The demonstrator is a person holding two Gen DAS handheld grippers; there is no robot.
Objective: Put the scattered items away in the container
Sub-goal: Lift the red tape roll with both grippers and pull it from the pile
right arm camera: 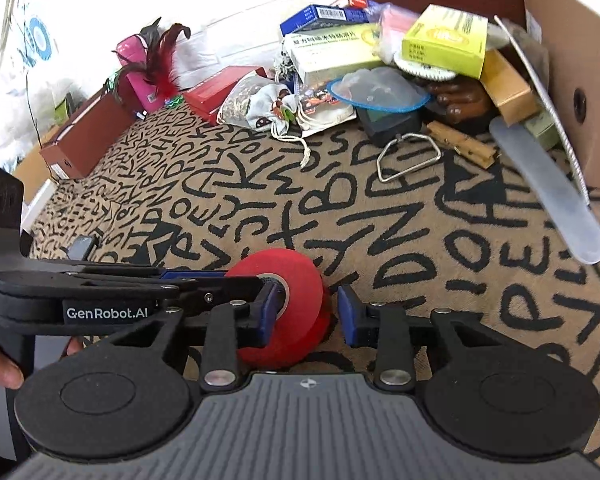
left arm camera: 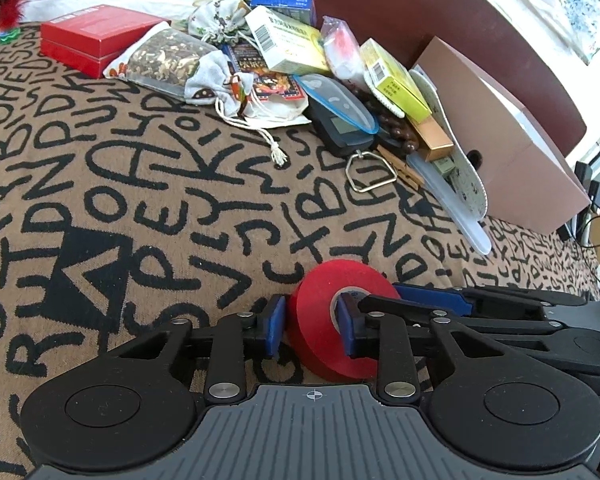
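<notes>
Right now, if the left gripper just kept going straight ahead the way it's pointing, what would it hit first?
The red tape roll: it already sits between the left gripper fingers. Past it lies bare patterned blanket, then probably the hanging scale and its metal hook, though depth is unclear.

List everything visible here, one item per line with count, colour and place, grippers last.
tape roll: 1, red, on the blanket between both grippers
pile of small items: many, mixed colours, beside the box
cardboard box: 1, brown, right
red box: 1, far left of the pile
blanket: 1, tan with black letters
left gripper: black, blue pads, around the tape
right gripper: black, blue pads, around the tape
</notes>
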